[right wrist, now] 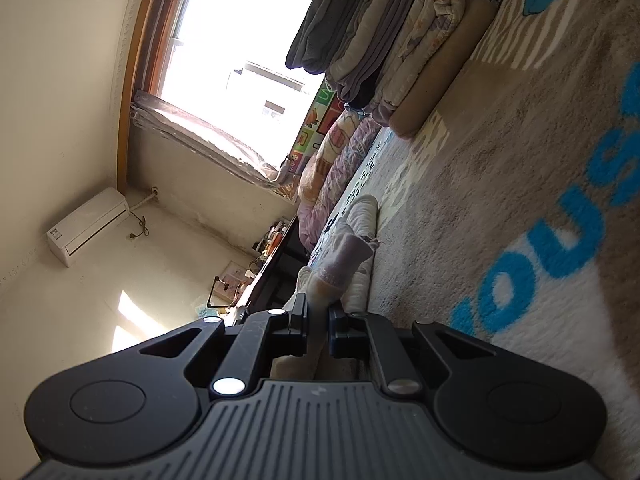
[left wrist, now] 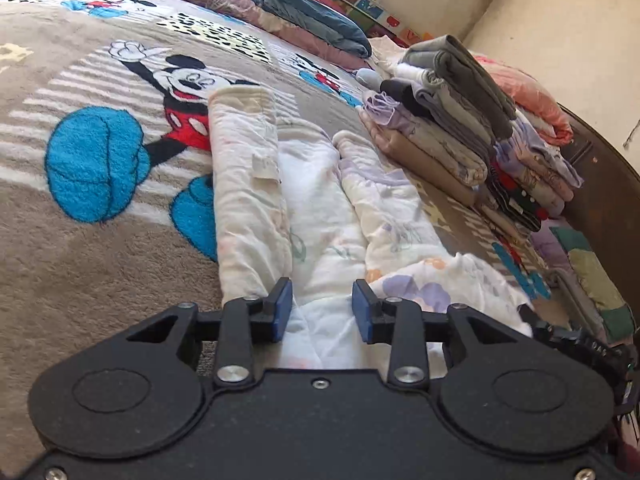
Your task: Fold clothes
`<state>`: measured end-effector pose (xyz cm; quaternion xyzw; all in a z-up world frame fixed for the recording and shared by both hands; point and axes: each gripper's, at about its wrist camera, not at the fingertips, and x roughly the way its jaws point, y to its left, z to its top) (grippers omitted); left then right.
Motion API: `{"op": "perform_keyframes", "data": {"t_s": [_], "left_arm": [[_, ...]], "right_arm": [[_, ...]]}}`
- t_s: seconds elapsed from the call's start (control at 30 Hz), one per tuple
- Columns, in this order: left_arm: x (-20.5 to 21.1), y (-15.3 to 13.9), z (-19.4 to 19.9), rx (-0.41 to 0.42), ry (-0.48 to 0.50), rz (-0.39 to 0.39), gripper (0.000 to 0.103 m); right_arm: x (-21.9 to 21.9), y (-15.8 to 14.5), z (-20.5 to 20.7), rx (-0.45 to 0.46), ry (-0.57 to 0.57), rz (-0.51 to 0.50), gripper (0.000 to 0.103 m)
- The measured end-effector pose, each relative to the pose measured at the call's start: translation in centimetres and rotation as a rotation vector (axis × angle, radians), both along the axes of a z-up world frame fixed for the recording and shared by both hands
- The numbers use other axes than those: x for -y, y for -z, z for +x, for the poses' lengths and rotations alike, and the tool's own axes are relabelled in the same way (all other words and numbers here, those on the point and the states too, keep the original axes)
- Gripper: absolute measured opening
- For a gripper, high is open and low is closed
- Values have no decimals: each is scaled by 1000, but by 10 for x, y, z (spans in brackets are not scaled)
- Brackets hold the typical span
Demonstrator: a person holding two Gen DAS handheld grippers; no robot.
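Item: soft, light printed cotton garment [left wrist: 320, 216], partly folded on the blanket [left wrist: 100, 280].
My left gripper [left wrist: 322, 312] gapes over its near hem; my right gripper [right wrist: 318, 328] pinches the right edge. Limp; grip hems.

Left claw [left wrist: 322, 306] sits low and level, blue pads [left wrist: 285, 312] spread well apart with nothing pinched between them, just parked over the white garment [left wrist: 320, 216]. Right claw [right wrist: 318, 330] is rolled way over onto its side, fingers drawn close with only a narrow gap, clamped on a fold of that same garment that runs between the pads.
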<state>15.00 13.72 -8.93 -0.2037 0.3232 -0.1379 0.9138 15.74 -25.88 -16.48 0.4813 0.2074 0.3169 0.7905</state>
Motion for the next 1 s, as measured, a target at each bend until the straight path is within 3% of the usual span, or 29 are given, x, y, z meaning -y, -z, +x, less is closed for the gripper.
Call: {"op": "perform_keyframes", "data": {"t_s": [0.17, 0.4, 0.5, 0.57, 0.73, 0.77, 0.87, 0.93, 0.97, 1.0], "left_arm": [[-1, -32, -46, 79, 7, 68, 33], [23, -11, -82, 51, 124, 129, 33], [50, 11, -85, 83, 162, 298, 34], [42, -3, -89, 74, 164, 251, 35], [13, -28, -109, 187, 202, 154, 40], [11, -30, -110, 197, 214, 153, 40], [22, -27, -116, 214, 336, 262, 48], [36, -10, -108, 150, 373, 316, 52], [42, 6, -101, 76, 393, 342, 55], [46, 11, -100, 78, 398, 364, 60]], "right_arm": [[-1, 0, 1, -14, 5, -16, 12], [-3, -1, 0, -35, 14, -43, 12], [-5, -4, 1, -57, 22, -69, 12], [-6, -9, 1, -64, 28, -95, 12], [-6, -32, -4, -36, 28, -120, 12], [-6, -36, -5, -30, 28, -125, 12], [-6, -50, -7, -13, 28, -140, 12], [-6, -59, -9, -2, 29, -150, 12], [-6, -63, -10, 4, 29, -154, 12], [-7, -68, -10, 9, 28, -160, 12]]}}
